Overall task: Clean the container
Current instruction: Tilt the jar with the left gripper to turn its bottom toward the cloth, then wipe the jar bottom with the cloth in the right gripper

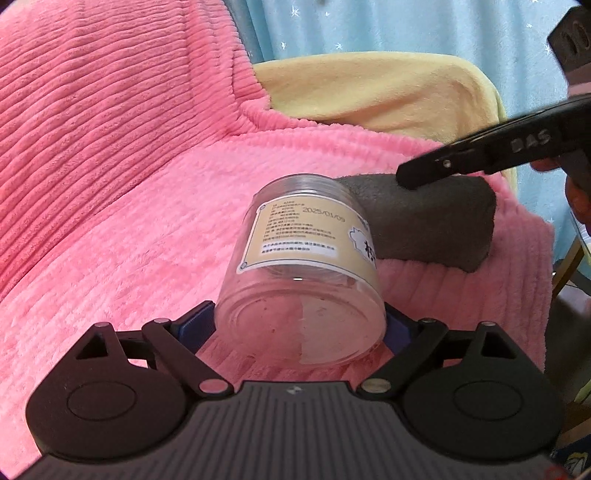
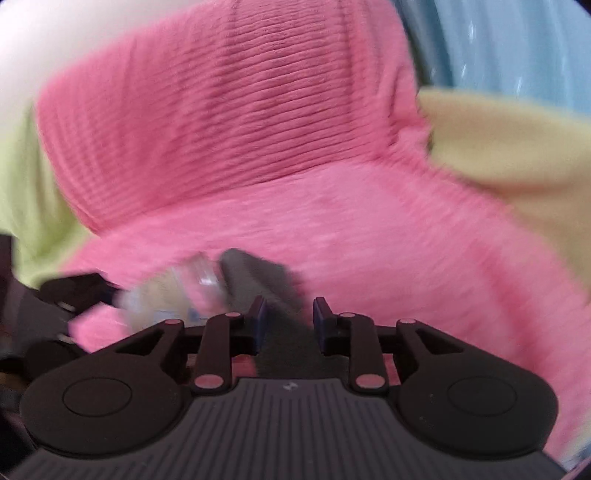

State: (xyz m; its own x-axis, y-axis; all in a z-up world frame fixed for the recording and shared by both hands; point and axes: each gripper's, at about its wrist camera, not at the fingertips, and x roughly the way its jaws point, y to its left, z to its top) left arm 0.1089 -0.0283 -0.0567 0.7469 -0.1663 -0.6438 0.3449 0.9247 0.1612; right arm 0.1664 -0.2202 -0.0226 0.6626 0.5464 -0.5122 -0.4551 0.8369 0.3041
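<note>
Left gripper, left wrist view: its two blue-padded fingers are spread wide and clamp the base of one clear cylindrical plastic jar with a beige printed label. The jar lies tilted, base toward the camera and far end pointing away, over the pink ribbed plush blanket. This hold probably steadies the jar so that the other gripper can work on it. One dark grey folded cloth lies just behind the jar, touching or nearly touching its far end. The right gripper enters from the right, its black tip over the cloth. One pale yellow blanket lies farther back, before a light blue star-patterned curtain.

Right gripper, right wrist view (blurred): its two fingers stand partly open with nothing between them, and the grey cloth lies directly ahead, which suggests a reach for it. The jar and the left gripper show at lower left. Whether the jar is already wiped cannot be told.
</note>
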